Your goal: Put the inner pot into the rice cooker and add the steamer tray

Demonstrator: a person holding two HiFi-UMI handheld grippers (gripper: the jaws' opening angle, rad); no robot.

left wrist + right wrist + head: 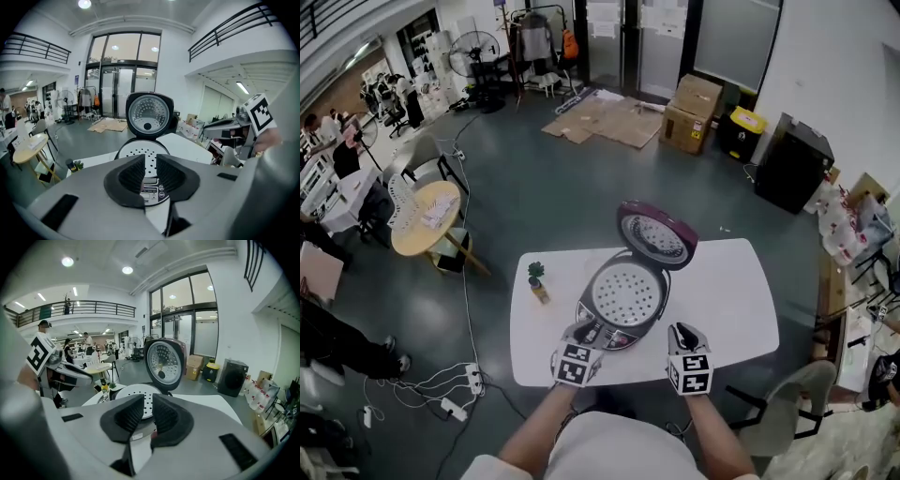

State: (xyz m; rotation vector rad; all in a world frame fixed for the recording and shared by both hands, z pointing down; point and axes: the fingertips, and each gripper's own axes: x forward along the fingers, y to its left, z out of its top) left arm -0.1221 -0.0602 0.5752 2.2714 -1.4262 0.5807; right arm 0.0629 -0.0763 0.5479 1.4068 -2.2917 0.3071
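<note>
The rice cooker (619,314) stands on the white table (731,300) with its dark red lid (656,234) swung up. A white perforated steamer tray (625,294) lies in its mouth; no inner pot shows beneath it. My left gripper (581,337) hovers at the cooker's near left and my right gripper (682,334) at its near right, both clear of it. In the left gripper view the left gripper (150,174) has a narrow gap with nothing in it, and the tray (140,151) and lid (147,112) lie beyond. The right gripper (147,416) stands the same, facing the tray (133,392).
A small potted plant (535,271) and a little bottle (541,292) stand on the table left of the cooker. A chair (797,394) sits at the table's near right corner. A round wooden table (427,216) and floor cables (455,384) lie to the left.
</note>
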